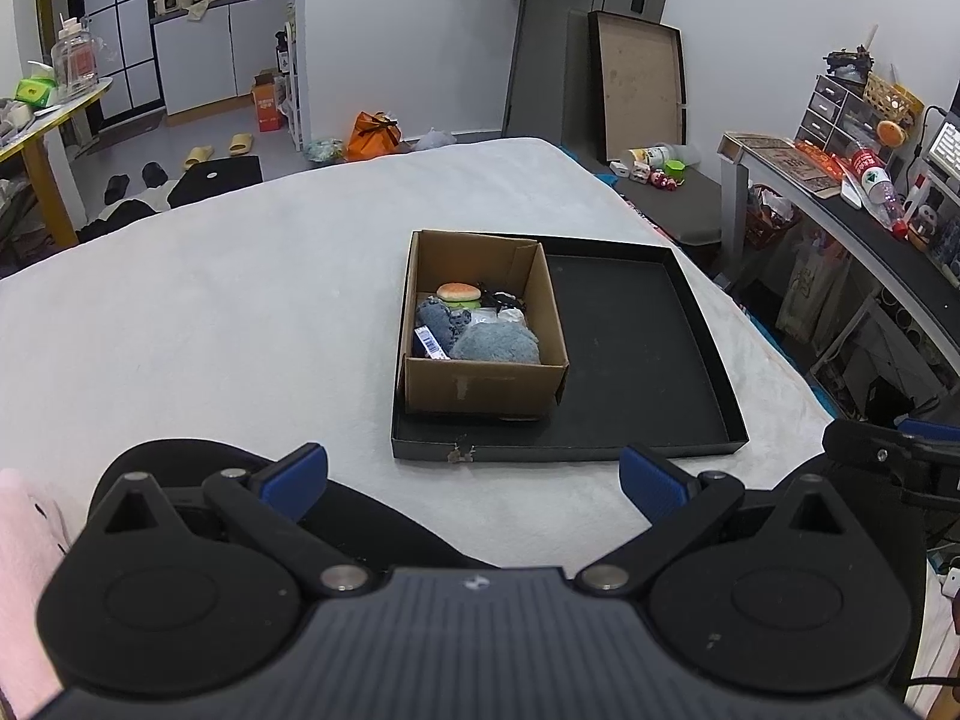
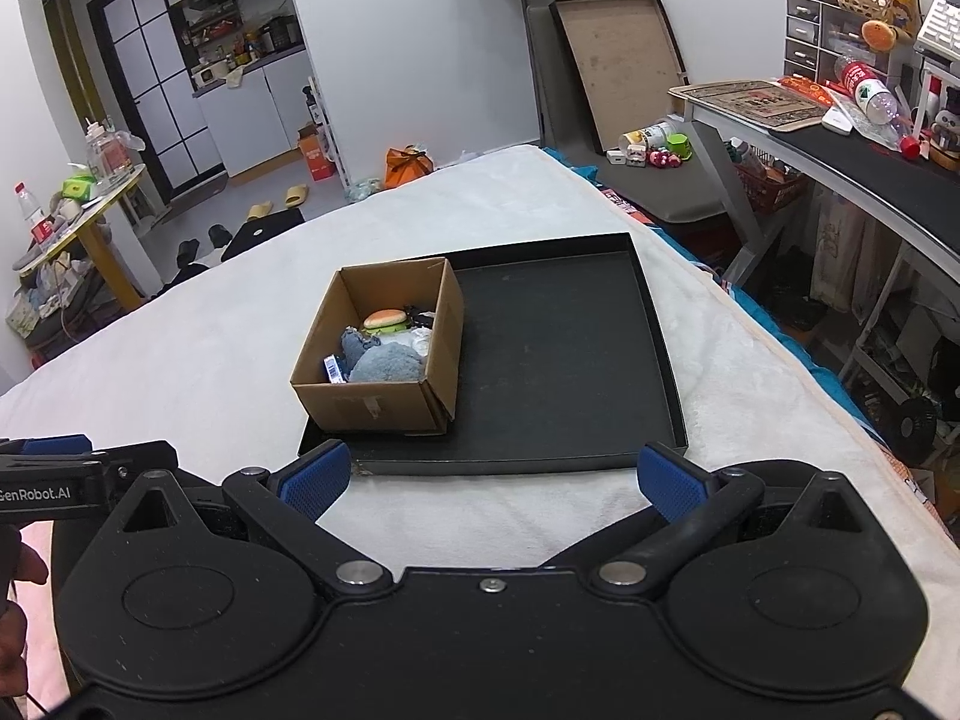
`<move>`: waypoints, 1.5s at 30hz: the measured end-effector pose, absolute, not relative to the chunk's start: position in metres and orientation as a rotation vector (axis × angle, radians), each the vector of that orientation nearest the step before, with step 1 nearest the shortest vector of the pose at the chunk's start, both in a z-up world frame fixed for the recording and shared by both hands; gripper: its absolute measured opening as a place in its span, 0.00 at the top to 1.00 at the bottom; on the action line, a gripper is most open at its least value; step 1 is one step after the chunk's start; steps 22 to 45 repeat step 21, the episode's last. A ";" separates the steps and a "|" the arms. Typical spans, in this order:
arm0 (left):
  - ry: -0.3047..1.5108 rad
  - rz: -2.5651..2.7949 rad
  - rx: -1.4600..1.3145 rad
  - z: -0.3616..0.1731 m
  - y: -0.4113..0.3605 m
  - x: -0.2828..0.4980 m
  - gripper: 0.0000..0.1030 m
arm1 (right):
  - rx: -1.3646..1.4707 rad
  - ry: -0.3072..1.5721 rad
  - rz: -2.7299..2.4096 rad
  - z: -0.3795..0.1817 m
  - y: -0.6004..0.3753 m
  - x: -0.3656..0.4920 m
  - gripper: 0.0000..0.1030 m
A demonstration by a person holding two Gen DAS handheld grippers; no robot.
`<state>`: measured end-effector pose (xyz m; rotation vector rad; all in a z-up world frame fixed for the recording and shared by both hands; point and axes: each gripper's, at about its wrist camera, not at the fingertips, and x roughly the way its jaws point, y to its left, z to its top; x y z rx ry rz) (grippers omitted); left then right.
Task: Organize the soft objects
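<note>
Currently we hold both grippers wide and empty, left gripper and right gripper, short of the black tray on the bed. Soft toys, burger plush and grey plush, sit in the cardboard box at the tray's left end. Best approach, we judge: descend straight over the box, clear of its walls, and pinch the topmost plush.
</note>
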<state>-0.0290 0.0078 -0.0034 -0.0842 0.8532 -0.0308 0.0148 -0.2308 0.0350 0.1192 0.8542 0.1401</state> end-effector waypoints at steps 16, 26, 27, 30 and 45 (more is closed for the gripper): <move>0.854 -0.044 -0.082 -0.004 0.007 -0.029 0.00 | 0.120 0.855 0.138 0.033 -0.229 0.015 0.00; 0.834 -0.043 -0.087 -0.006 0.005 -0.027 0.00 | 0.121 0.856 0.134 0.031 -0.228 0.017 0.00; 0.834 -0.043 -0.087 -0.006 0.005 -0.027 0.00 | 0.121 0.856 0.134 0.031 -0.228 0.017 0.00; 0.834 -0.043 -0.087 -0.006 0.005 -0.027 0.00 | 0.121 0.856 0.134 0.031 -0.228 0.017 0.00; 0.834 -0.043 -0.087 -0.006 0.005 -0.027 0.00 | 0.121 0.856 0.134 0.031 -0.228 0.017 0.00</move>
